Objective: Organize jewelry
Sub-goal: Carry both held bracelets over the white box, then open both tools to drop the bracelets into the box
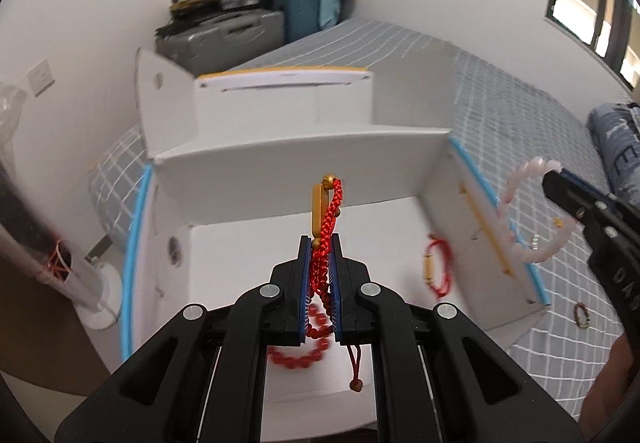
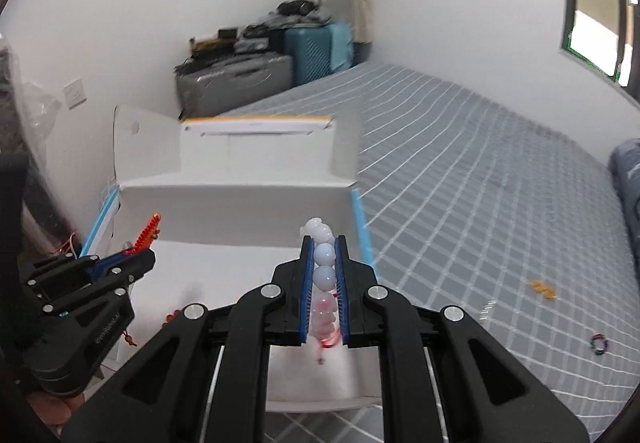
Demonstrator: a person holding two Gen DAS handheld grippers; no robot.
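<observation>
My left gripper (image 1: 320,239) is shut on a red braided cord bracelet (image 1: 330,211) with a gold bar; its tail hangs below the fingers. It hovers over an open white box (image 1: 304,155). In the box lie a red bead bracelet (image 1: 296,357) and a second red cord bracelet (image 1: 438,267). My right gripper (image 2: 324,240) is shut on a pale pink bead bracelet (image 2: 324,255) above the box's right side (image 2: 240,199). Each gripper shows in the other's view: the right gripper (image 1: 552,177) with the pink beads (image 1: 514,223), the left gripper (image 2: 150,251) with the red cord (image 2: 148,229).
The box sits on a grey checked bedsheet (image 2: 480,183) against a white wall. On the sheet to the right lie a small gold piece (image 2: 542,289) and a dark multicoloured bead bracelet (image 2: 599,344). Suitcases (image 2: 240,79) stand piled at the far end.
</observation>
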